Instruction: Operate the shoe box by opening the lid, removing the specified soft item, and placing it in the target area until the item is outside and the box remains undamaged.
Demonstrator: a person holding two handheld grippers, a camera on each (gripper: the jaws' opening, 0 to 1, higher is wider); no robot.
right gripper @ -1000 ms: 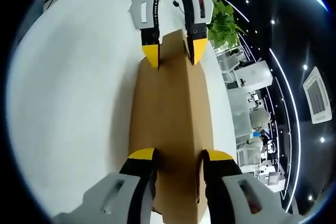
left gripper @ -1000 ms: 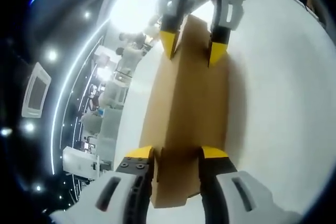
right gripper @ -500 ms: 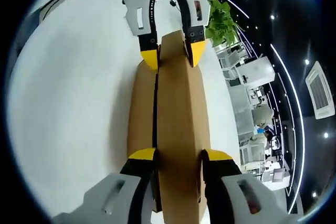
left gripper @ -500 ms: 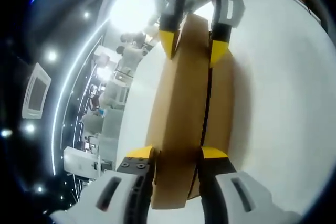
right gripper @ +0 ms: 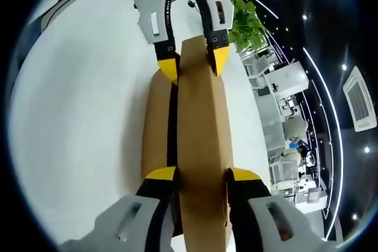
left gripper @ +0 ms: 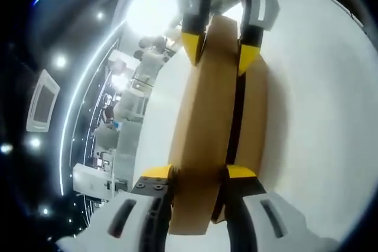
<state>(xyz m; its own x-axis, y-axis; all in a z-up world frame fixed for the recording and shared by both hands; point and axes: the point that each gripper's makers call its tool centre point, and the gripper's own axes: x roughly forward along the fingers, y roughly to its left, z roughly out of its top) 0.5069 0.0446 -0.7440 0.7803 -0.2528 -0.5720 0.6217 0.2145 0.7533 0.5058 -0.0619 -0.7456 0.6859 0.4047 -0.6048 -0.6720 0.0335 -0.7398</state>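
Left gripper view has the shoe box (left gripper: pixel 251 116) running up the middle of the frame on the white table (left gripper: pixel 319 116), and the lid (left gripper: pixel 207 134) now stands clearly off it: a dark gap runs the length of the box between lid and base, where a second ago there was none and half a second ago only a thin line. The left gripper (left gripper: pixel 198 172) at the bottom of the frame has its yellow tips set on either side of the near end of the lid, clamped on it as far as I can judge, and the right gripper (left gripper: pixel 221 54) comes in from the top, pinching the far end the same way. So the lid is hinging or lifting up along one long side, and I'd say the opening step is well under way but not finished; nothing of the inside of the box can be seen, so the soft item is presumably in there, hidden. Right gripper view gives the same scene from the other end: the right gripper (right gripper: pixel 198 175) on the lid (right gripper: pixel 201 128) at the bottom, the left gripper (right gripper: pixel 192 63) at the top, with the gap on the left side of the lid and the base (right gripper: pixel 156 122) beside it. This view adds a green potted plant (right gripper: pixel 248 19) at upper right, beyond the table's edge.
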